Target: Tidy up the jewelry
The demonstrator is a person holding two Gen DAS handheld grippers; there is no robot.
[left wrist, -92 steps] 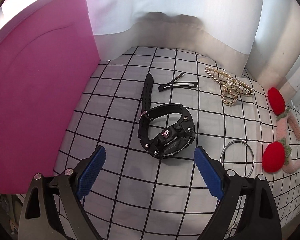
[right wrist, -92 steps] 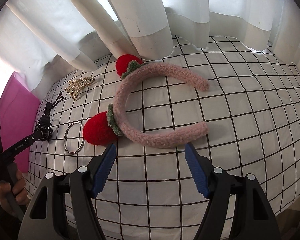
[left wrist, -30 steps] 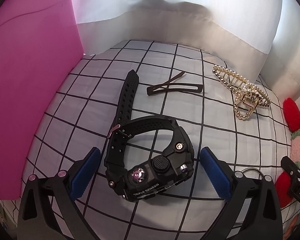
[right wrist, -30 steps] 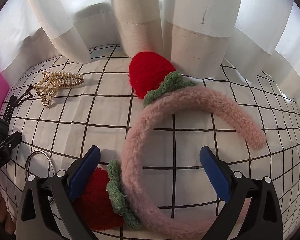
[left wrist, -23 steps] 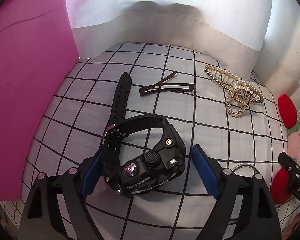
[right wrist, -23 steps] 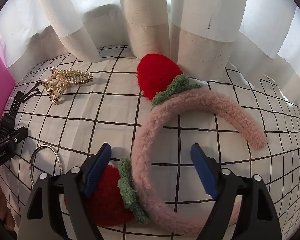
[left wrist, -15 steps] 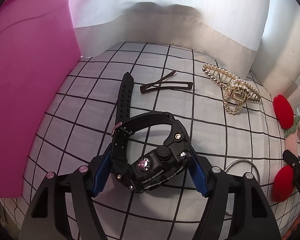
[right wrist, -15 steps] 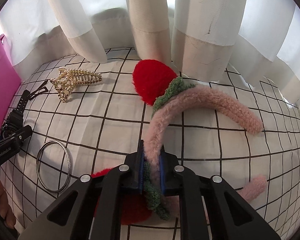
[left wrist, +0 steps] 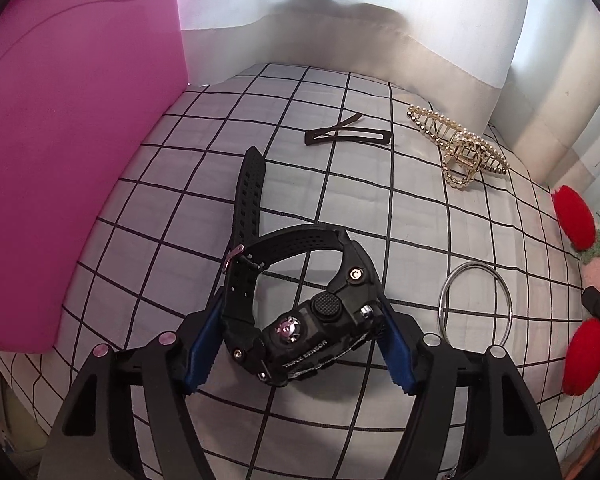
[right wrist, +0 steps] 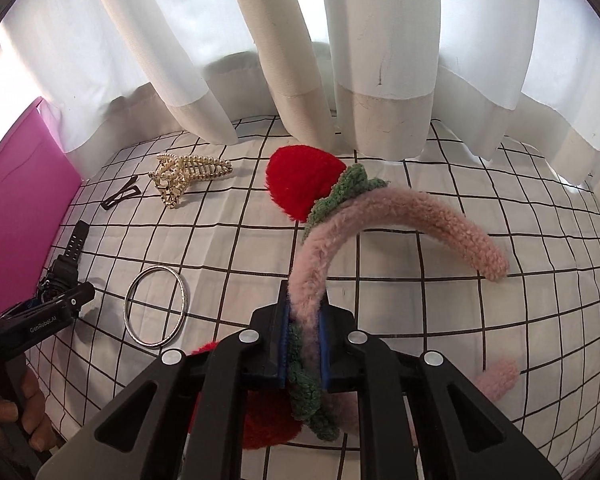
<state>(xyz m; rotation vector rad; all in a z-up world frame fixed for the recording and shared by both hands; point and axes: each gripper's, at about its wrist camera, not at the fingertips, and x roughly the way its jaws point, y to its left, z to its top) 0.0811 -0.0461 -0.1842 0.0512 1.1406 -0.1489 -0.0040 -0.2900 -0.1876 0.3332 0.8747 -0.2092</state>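
In the left wrist view, the black watch (left wrist: 300, 312) was clamped between the blue pads of the left hand-held gripper (left wrist: 300, 344), at 6 o'clock on the checked bench (left wrist: 380, 208).

In the right wrist view, the pink headband (right wrist: 380, 232) was gripped by the clenched right hand-held gripper (right wrist: 304, 344), arching toward 1 o'clock.

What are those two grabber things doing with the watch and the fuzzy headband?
A person is tidying jewelry on a checked cloth, holding a grabber in each hand. The left gripper is clamped on a black watch. The right gripper is pinched shut on a pink fuzzy headband with red pom-poms. A silver bangle, a pearl hair claw and a black hair clip lie untouched on the cloth.
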